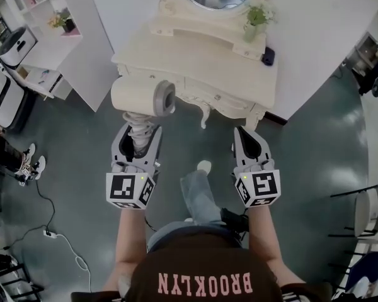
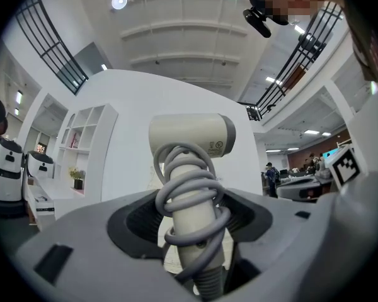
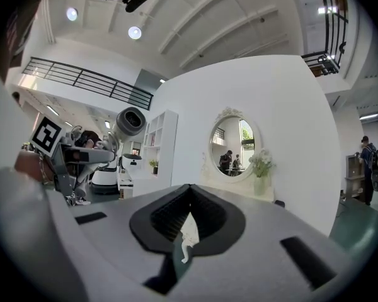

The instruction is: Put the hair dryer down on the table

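Holding one hair dryer [image 1: 142, 96] in left claw [image 1: 140, 137].

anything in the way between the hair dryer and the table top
Nothing visible does. The cream hair dryer, held in the left gripper, hangs before the cream carved dressing table, whose left top is bare; the small potted plant and dark blue object sit at its right end.

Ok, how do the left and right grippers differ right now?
The left gripper holds the hair dryer by its cord-wrapped handle; the right gripper holds nothing. The left gripper's jaws stand apart around that handle; the right gripper's are closed together. Both point toward the dressing table, side by side.
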Tool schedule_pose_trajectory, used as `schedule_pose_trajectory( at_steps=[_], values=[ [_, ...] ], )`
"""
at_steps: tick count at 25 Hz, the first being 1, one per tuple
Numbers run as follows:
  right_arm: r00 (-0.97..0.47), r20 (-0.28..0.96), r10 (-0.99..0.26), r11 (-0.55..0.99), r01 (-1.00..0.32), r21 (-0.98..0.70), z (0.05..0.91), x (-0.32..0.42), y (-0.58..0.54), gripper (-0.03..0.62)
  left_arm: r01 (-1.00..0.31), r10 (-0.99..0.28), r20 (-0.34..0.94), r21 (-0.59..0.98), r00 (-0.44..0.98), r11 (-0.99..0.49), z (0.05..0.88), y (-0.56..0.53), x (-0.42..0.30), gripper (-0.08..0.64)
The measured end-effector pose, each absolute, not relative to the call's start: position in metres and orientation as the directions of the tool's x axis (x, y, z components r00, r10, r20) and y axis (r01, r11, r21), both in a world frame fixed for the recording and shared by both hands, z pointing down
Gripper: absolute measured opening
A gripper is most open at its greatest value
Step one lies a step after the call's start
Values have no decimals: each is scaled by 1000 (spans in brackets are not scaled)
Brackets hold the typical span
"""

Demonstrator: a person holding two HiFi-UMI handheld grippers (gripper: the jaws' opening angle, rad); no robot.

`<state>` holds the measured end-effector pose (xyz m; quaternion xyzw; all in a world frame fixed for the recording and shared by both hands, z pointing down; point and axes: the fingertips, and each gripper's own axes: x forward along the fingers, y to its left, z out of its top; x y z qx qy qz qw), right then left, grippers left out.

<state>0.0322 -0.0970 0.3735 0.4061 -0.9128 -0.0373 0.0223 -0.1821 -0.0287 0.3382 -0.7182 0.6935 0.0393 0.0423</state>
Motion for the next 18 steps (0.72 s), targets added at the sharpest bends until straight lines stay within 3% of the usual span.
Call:
schedule_pose_trajectory(
  at_steps=[18],
  values=[
    [-669,14,-743,668,-740,79,362,-25,-389,-2,-999,-996,-74,1,49,-49,339,-325,-226,268]
  ],
)
